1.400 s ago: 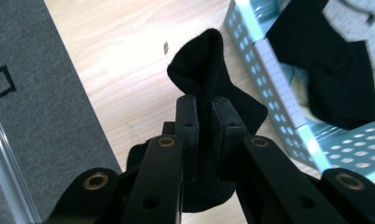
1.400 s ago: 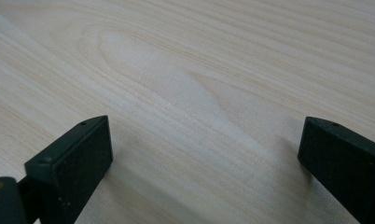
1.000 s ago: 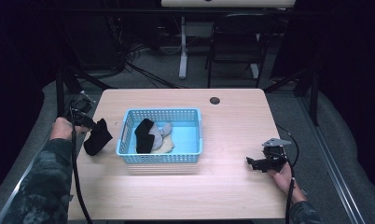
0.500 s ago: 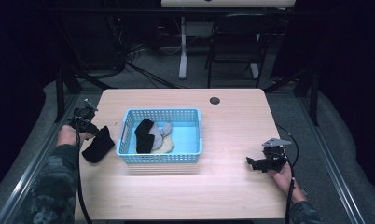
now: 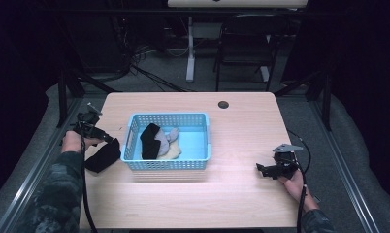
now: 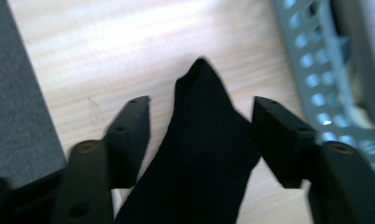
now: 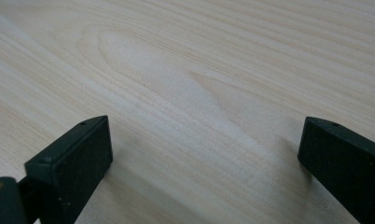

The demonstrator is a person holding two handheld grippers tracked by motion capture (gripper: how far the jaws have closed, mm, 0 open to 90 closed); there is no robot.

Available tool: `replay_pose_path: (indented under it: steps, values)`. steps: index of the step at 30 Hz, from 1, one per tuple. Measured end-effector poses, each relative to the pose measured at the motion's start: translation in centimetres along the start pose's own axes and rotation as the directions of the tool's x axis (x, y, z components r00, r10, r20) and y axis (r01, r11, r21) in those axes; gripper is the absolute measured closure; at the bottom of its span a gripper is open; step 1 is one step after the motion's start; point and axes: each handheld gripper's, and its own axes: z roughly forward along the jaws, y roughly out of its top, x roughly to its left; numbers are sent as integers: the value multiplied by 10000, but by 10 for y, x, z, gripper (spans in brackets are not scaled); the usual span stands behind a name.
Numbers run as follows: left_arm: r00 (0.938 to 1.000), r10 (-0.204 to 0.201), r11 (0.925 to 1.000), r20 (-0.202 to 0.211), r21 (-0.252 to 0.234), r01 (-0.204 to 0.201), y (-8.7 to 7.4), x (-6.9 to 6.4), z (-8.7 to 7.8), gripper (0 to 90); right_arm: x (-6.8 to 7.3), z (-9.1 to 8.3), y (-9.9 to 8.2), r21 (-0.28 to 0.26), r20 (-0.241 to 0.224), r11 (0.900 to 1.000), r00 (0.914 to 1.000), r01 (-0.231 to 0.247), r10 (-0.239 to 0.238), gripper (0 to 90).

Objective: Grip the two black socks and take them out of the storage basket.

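A black sock (image 6: 199,158) is seen lying flat on the desk (image 5: 241,194) just left of the blue basket (image 5: 167,165), between the widely spread jaws of the left gripper (image 6: 199,135), untouched by either. More socks are held in the basket. The right gripper (image 7: 204,154) is kept wide apart over bare wood near the desk's right edge.

Both grippers, left gripper (image 5: 107,138) and right gripper (image 5: 259,167), are black with blocky jaws; camouflage sleeves (image 5: 52,194) cover the forearms; black cables trail back.
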Motion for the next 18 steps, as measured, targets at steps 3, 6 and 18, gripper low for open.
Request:
replay_pose_path:
  steps: [3, 6, 18]
  values:
    - [9998, 163, 9994, 133, -303, -159, 2, -7, -15, 236, 0, 0, 0, 2, 0, 10000, 10000, -3, 3, 24]
    - [9995, 292, 9973, 149, -677, -281, 4, -15, -31, 167, 0, 0, 0, -3, -2, 10000, 10000, -7, 7, 24]
    - [9940, 1085, 9820, 168, -1575, -1045, 13, -54, -61, 65, 0, 0, 0, -6, 5, 10000, 10000, -13, 13, 24]
